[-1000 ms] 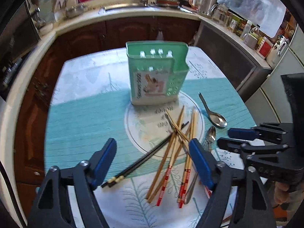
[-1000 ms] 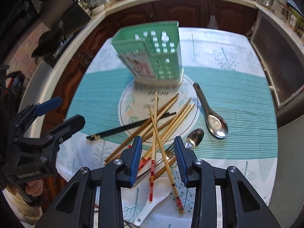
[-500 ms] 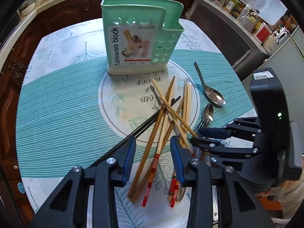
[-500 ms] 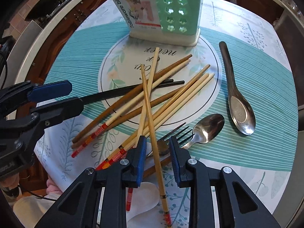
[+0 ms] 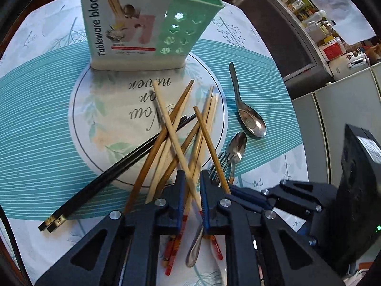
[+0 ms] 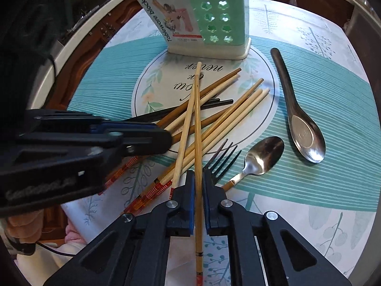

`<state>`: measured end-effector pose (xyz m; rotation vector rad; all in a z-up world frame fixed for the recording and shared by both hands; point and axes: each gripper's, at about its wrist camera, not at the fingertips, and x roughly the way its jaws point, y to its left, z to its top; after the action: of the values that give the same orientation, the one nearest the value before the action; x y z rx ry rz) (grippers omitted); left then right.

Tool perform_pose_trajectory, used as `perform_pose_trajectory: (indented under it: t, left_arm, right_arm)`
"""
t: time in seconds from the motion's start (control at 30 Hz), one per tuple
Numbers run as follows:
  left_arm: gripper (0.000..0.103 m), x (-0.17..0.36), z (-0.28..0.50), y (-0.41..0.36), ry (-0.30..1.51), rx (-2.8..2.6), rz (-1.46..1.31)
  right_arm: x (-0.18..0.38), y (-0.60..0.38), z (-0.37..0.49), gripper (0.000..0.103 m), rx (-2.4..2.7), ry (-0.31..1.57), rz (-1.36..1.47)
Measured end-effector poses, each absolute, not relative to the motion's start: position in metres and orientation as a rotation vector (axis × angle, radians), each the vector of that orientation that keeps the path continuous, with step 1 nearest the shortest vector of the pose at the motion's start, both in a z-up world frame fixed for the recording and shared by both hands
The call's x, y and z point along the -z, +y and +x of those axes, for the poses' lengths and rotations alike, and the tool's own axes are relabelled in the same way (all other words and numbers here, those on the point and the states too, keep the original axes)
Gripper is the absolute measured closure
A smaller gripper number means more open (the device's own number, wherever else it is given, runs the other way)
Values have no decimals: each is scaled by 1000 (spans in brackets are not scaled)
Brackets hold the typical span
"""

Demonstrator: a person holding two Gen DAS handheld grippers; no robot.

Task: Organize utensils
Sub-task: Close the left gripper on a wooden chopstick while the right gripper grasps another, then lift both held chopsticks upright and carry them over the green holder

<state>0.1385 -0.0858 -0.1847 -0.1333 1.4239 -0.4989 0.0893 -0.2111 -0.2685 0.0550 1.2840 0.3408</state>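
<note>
Right gripper clamped on one chopstick near its butt; left gripper nearly closed around another. Light, stiff, slippery.

Both tongs are matte black plastic, angular, with triangular cut-outs in the arms and round silver screw heads at the joints. The left tongs carry blue pads on the inner faces of the fingers; the right tongs have the same blue pads. Raised lettering marks the side of the left tongs, too blurred to read. Behind the right tongs sits a black box with a white label and a small green light. A black cable runs beneath the left tongs, beside what seems bare skin.
</note>
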Motion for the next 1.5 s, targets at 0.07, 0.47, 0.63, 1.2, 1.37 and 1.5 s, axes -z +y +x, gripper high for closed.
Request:
perform_pose_trajectory:
  t: [0.07,0.47,0.63,1.2,1.37,1.5]
  left_arm:
    - [94,193,141,-93,1441,478,-132]
    - [95,209,152,-109,1476,353,-150]
    - [95,215,155,-112,1499,341,-165]
    - [99,197,139,-113,1432,309,-153]
    - [99,165,115,-114,1334,364,-89]
    - [100,135,97,-113,1238,397,-40]
  right_arm:
    - [268,-215,87,96,-344,1271,80]
    - [267,-205,80,96,-372,1250,130]
    - [238,-237,80,96,-378,1259,159]
    - [197,-277,50,96,-398,1232,226]
    - [176,-281,43,96,-392,1195,239]
    - [152,-278,43,96,-385,1143,233]
